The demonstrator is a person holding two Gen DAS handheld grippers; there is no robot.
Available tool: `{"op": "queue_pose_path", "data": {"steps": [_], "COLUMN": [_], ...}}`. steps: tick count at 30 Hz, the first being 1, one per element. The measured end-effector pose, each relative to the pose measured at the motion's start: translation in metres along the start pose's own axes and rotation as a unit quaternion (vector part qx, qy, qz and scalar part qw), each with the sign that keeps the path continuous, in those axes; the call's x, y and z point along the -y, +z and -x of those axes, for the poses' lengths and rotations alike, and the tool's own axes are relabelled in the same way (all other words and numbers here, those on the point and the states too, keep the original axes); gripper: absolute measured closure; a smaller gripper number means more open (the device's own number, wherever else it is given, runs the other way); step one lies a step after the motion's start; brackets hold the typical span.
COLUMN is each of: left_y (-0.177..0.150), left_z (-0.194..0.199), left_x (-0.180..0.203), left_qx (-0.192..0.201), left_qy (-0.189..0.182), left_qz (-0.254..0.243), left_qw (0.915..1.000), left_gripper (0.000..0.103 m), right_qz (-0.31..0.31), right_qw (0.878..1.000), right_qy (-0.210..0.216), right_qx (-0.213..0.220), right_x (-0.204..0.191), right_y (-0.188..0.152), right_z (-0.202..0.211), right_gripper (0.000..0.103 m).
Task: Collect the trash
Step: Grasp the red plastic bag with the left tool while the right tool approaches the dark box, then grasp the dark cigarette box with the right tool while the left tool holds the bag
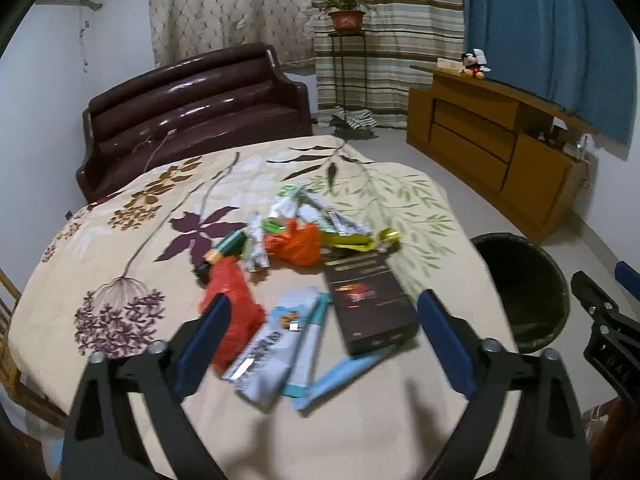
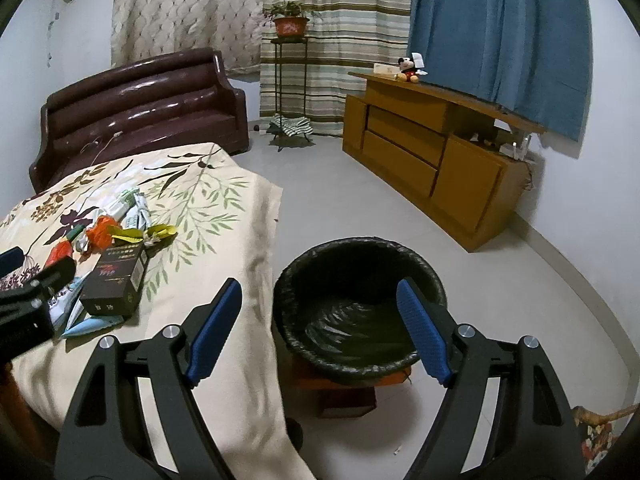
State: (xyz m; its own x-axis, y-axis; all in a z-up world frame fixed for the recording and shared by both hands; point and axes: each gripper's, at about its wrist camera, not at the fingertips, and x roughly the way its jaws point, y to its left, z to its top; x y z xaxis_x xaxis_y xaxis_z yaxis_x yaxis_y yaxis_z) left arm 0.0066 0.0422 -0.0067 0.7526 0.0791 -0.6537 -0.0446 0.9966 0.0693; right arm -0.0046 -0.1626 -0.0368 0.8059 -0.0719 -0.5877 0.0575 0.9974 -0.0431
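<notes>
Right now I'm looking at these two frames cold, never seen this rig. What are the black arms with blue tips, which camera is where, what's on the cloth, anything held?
There is no robot here. A person carries a two-finger gripper in each hand, and each gripper has a fisheye camera looking forward along its fingers.

The left wrist view shows the left gripper above a pile of trash on a table under a floral cloth: a dark box, a red plastic bag, an orange bag, light blue packets and some wrappers.

The right wrist view shows the right gripper pointing at a bin lined with a black bag, which stands on the floor beside the table.

The blue tips are the finger pads. Both grippers are open and hold nothing.
</notes>
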Motion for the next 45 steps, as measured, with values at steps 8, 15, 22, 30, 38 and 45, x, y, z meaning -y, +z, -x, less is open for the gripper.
{"op": "queue_pose_path", "data": {"steps": [8,15,22,30,38,45], "left_y": [-0.007,-0.006,0.000,-0.007,-0.010,-0.015], "left_z": [-0.012,-0.030,-0.052,-0.071,-0.068,-0.052], "left_x": [-0.041,-0.070,-0.078,-0.085,-0.089,-0.106], "left_qx": [-0.025,-0.046,-0.068,-0.105,-0.100,-0.080], "left_qy": [0.016,0.026,0.007,-0.038,-0.064,-0.047], "left_qz": [0.012,0.021,0.027,0.018,0.015,0.004], "left_qw": [0.9995,0.9984,0.9973,0.9936,0.9929,0.9957], "left_gripper": [0.027,0.027,0.027,0.051,0.063,0.064], "right_qz": [0.013,0.022,0.035,0.041,0.052,0.052], "right_qw": [1.000,0.999,0.998,0.997,0.995,0.993], "right_qy": [0.022,0.044,0.057,0.065,0.074,0.100], "right_qx": [-0.008,-0.015,-0.022,-0.026,-0.028,-0.029], "right_x": [-0.022,-0.044,-0.062,-0.074,-0.092,-0.111], "right_y": [0.004,0.008,0.010,0.011,0.011,0.012], "right_z": [-0.007,-0.016,-0.022,-0.024,-0.022,-0.020], "right_gripper": [0.024,0.024,0.024,0.024,0.024,0.016]}}
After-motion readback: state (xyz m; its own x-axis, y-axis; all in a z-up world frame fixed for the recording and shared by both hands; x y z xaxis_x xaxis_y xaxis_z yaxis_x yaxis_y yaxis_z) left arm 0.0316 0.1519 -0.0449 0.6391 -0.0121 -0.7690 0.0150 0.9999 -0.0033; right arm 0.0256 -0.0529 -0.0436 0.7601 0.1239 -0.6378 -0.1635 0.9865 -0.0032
